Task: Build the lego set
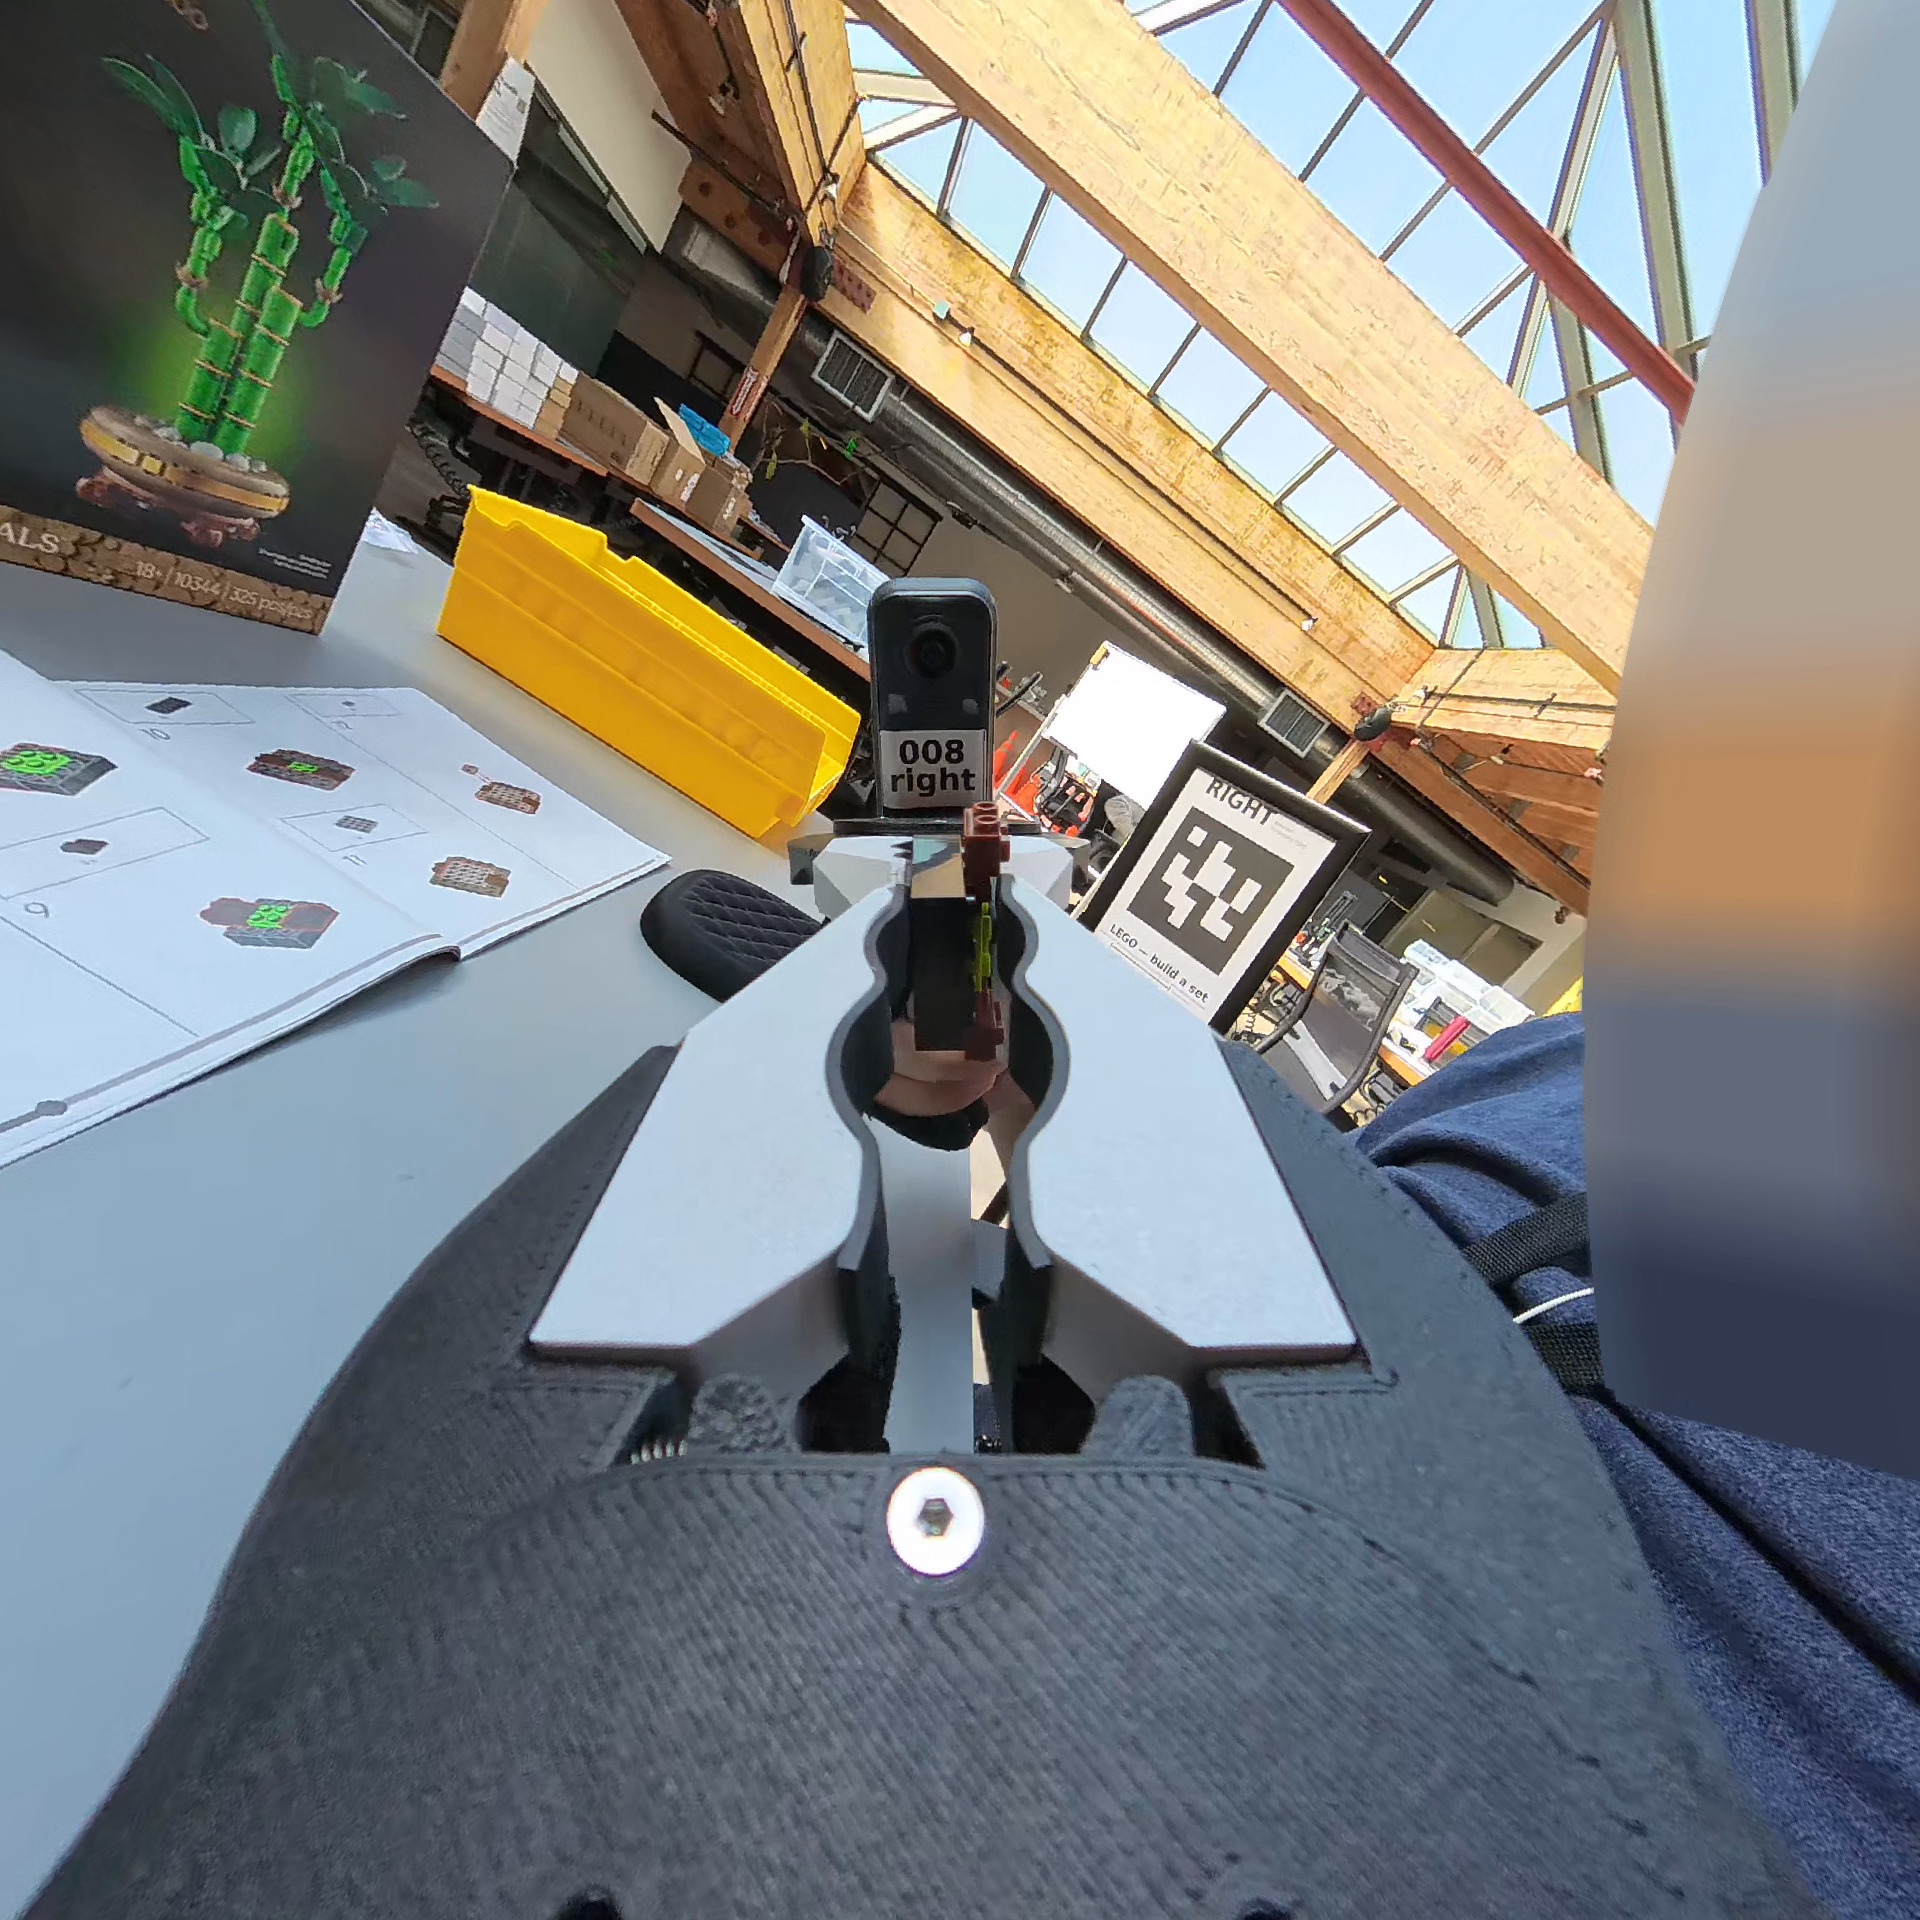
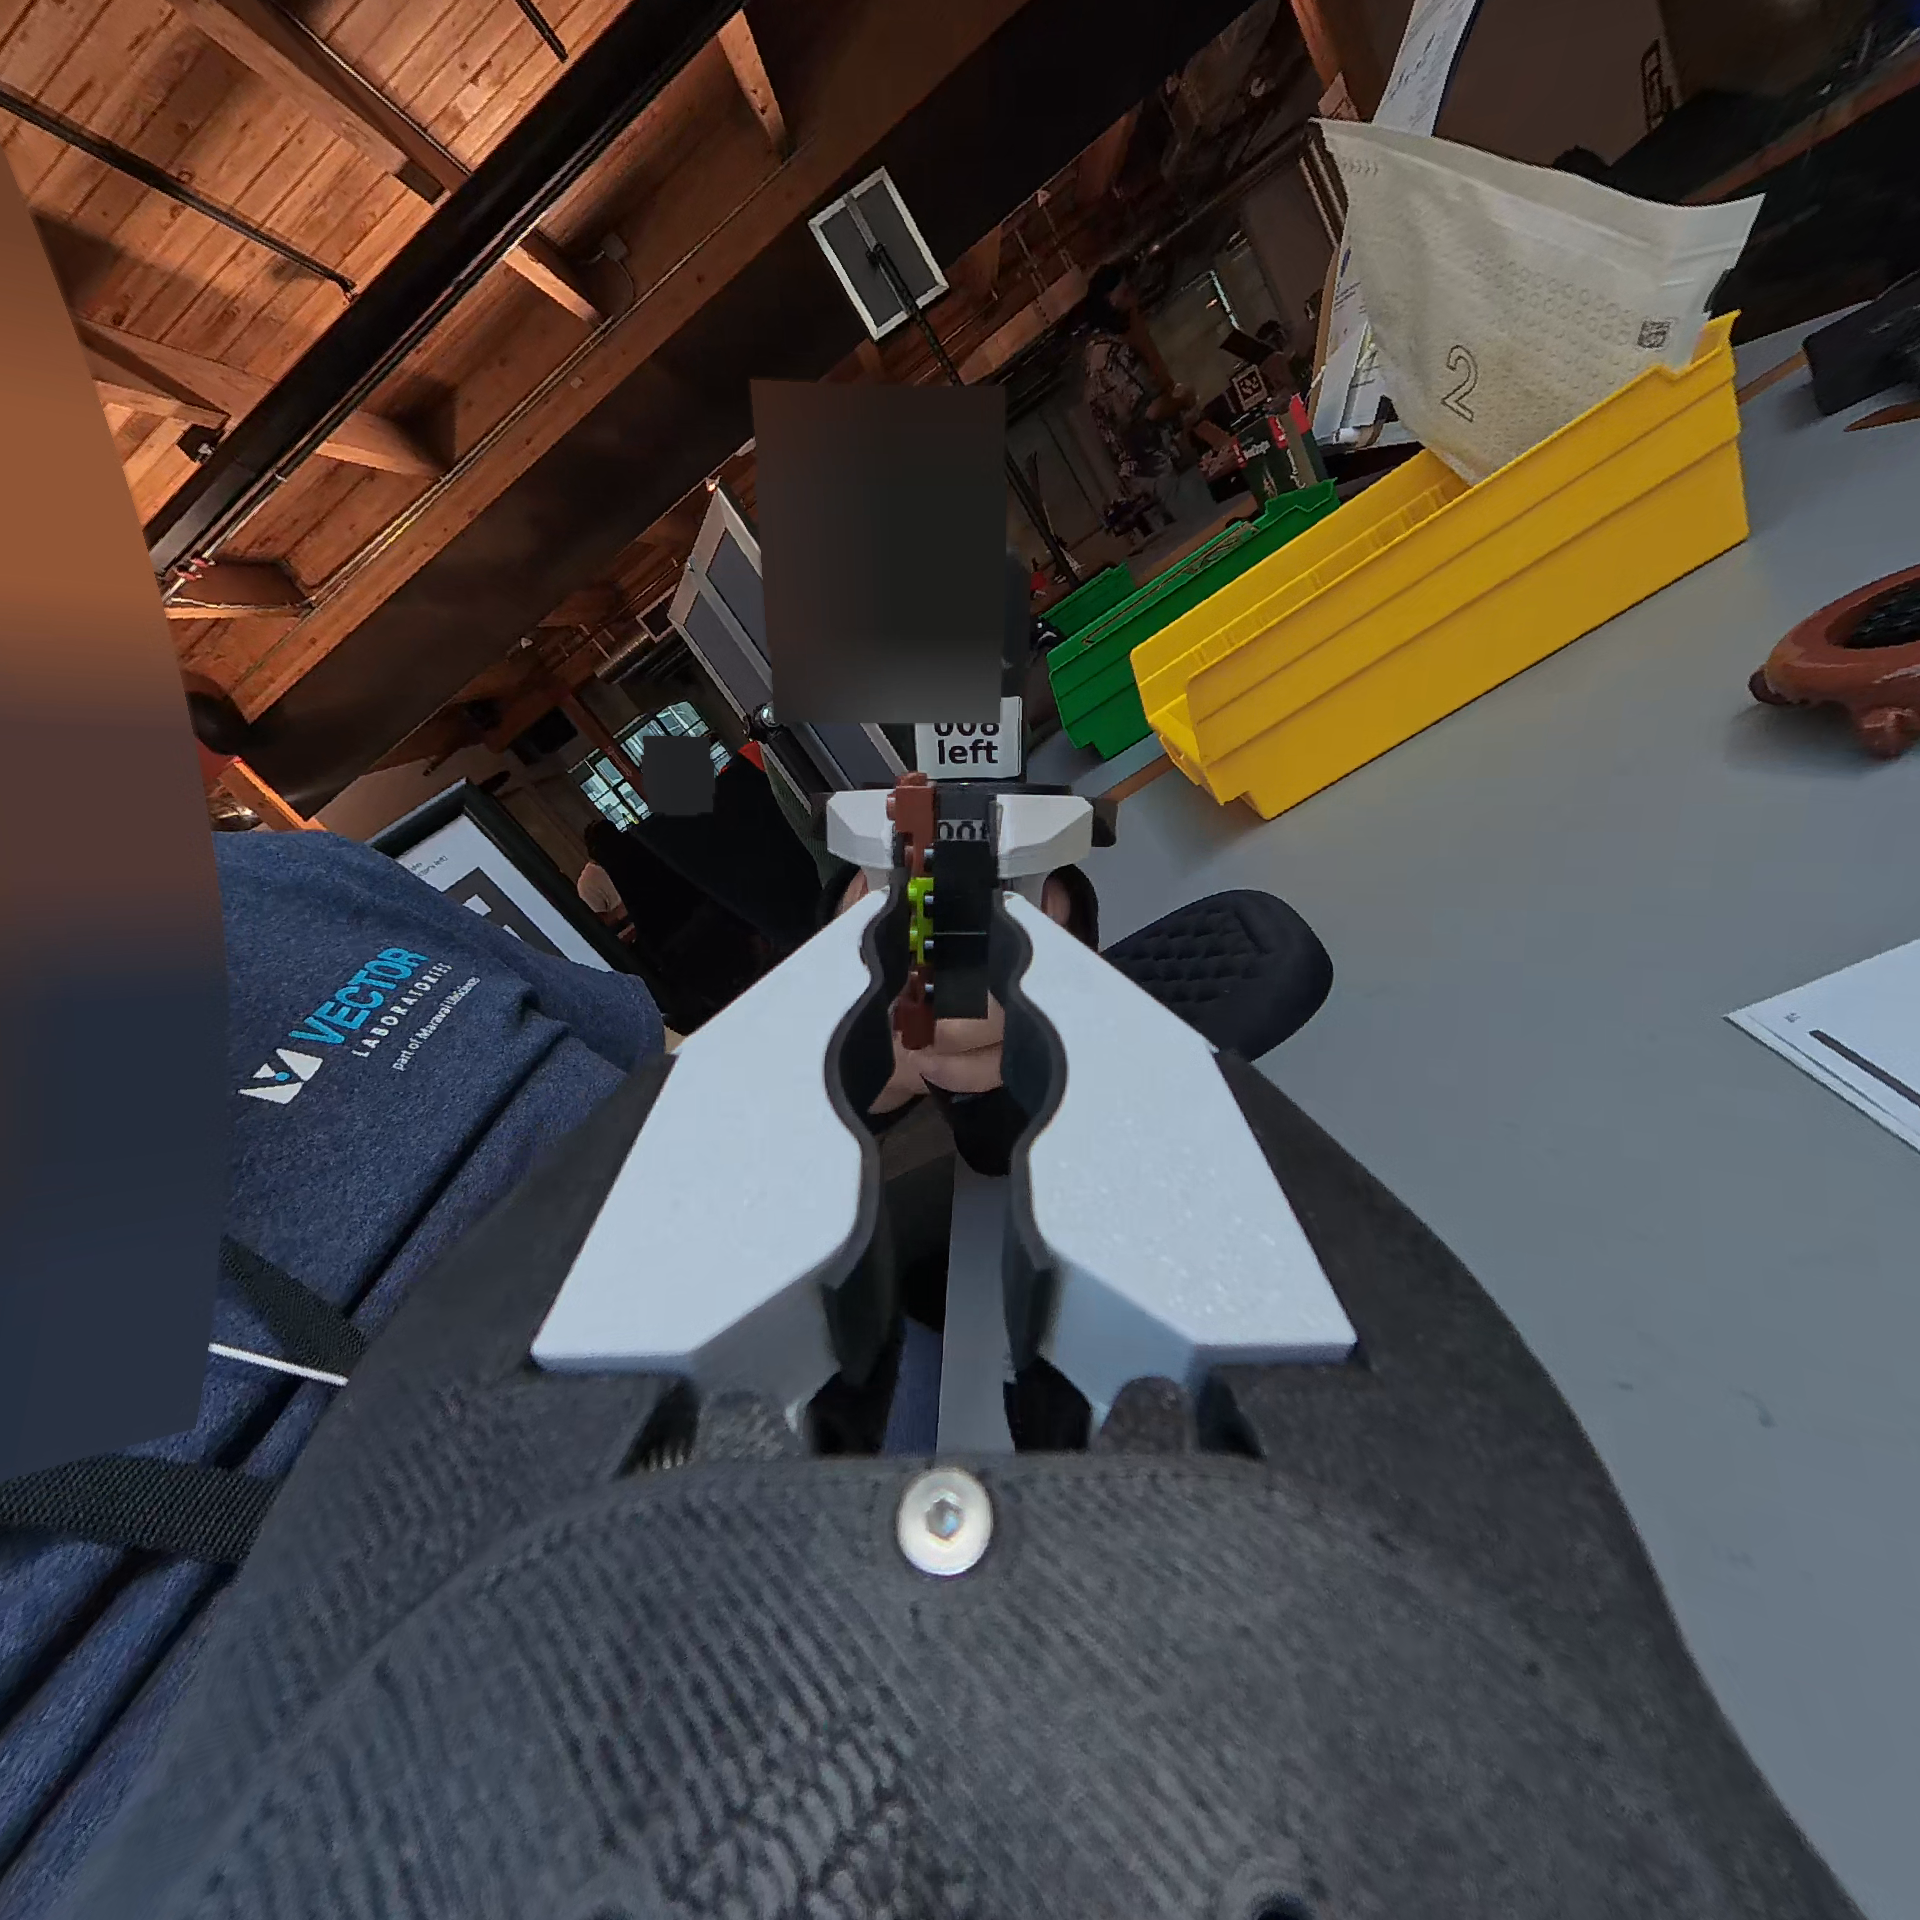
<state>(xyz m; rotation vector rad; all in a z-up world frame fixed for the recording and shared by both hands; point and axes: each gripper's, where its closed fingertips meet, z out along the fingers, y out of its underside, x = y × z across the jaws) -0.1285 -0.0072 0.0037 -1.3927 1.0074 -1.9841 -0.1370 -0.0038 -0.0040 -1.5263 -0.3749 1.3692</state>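
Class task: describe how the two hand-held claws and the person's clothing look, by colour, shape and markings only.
Each claw, left claw and right claw, has two pale grey, angular fingers with wavy dark inner edges, set in a black ribbed body with a silver hex screw. Each carries a black camera on a white-labelled mount. The person wears a navy sweater with a printed logo and a black strap.

left gripper (image 1: 951,925), right gripper (image 2: 951,925), fingers nearly closed, facing

Pale grey tongs (image 1: 940,935) with wavy black-lined inner edges, ribbed black printed body, silver hex screw (image 1: 934,1520) below the tongs, navy sweatshirt (image 2: 395,1039) with logo, black strap (image 2: 281,1304).
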